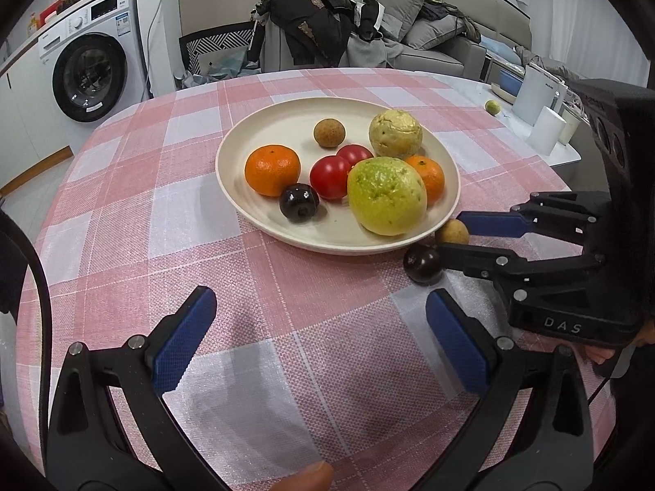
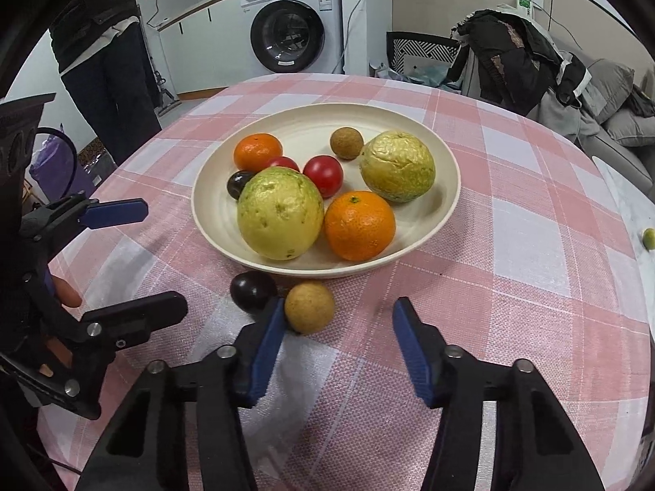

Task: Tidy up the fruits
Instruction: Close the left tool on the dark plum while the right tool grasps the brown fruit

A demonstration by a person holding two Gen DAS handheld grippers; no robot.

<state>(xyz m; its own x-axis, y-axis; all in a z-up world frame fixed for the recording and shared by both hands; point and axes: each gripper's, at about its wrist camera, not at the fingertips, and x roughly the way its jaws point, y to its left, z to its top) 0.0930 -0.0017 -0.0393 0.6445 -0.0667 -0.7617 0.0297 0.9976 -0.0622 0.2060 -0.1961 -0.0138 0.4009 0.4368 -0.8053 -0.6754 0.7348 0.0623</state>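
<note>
A cream plate (image 1: 282,127) (image 2: 301,125) on the pink checked tablecloth holds several fruits: two oranges, two tomatoes, two big yellow-green fruits, a longan and a dark plum. Just off its near rim lie a loose brown longan (image 1: 451,232) (image 2: 309,307) and a dark plum (image 1: 422,264) (image 2: 251,296). My right gripper (image 2: 339,319) (image 1: 450,241) straddles the loose longan. Its left pad touches the fruit, while the right pad stands clear of it, so nothing is gripped. The plum sits just outside the left finger. My left gripper (image 1: 321,319) (image 2: 163,255) hovers open over bare cloth, nothing between its pads.
A white side table (image 1: 532,151) at the right carries white containers and a small green fruit (image 1: 493,106) (image 2: 649,238). Beyond the table are a washing machine (image 1: 90,69), a clothes-covered chair and sofa (image 1: 327,20), and a standing person (image 2: 106,61).
</note>
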